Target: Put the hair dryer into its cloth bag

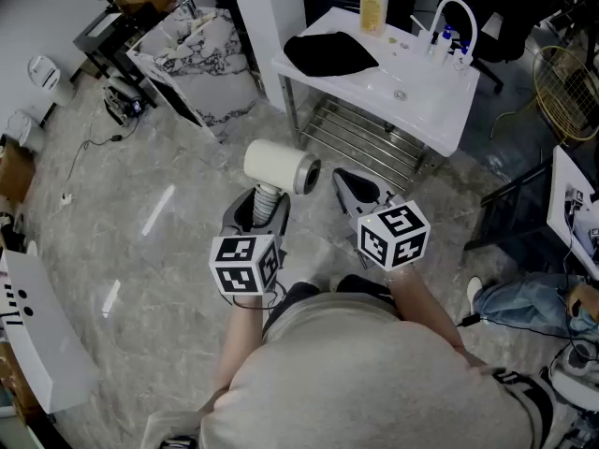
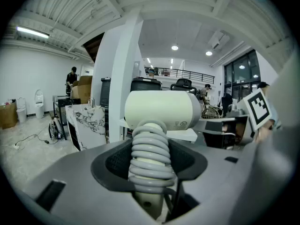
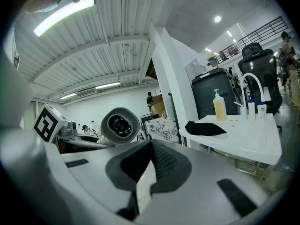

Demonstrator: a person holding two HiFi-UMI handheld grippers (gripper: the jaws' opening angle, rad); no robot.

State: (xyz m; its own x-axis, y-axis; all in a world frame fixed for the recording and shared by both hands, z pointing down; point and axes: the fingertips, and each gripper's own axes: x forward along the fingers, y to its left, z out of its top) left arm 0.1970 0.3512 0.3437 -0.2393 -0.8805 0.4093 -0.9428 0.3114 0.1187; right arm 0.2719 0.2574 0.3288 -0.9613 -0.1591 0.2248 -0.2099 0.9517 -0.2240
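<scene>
Left claw (image 1: 265, 206), right claw (image 1: 348, 185): grey shells, dark textured pads.
Cubes (image 1: 245, 265) behind claws: white, black square markers.
Shirt (image 1: 374, 372): beige, apparently short-sleeved.

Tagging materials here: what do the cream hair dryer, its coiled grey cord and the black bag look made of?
The cream hair dryer: smooth matte plastic, judging by its even soft sheen; grey cord: rubbery sheath, rounded dull coils; black bag: likely soft cloth, lying limp and creased on the white sink counter.

The white washstand (image 1: 423, 110) carries a black cloth bag (image 1: 329, 52) and a yellow soap bottle (image 1: 374, 7).
</scene>
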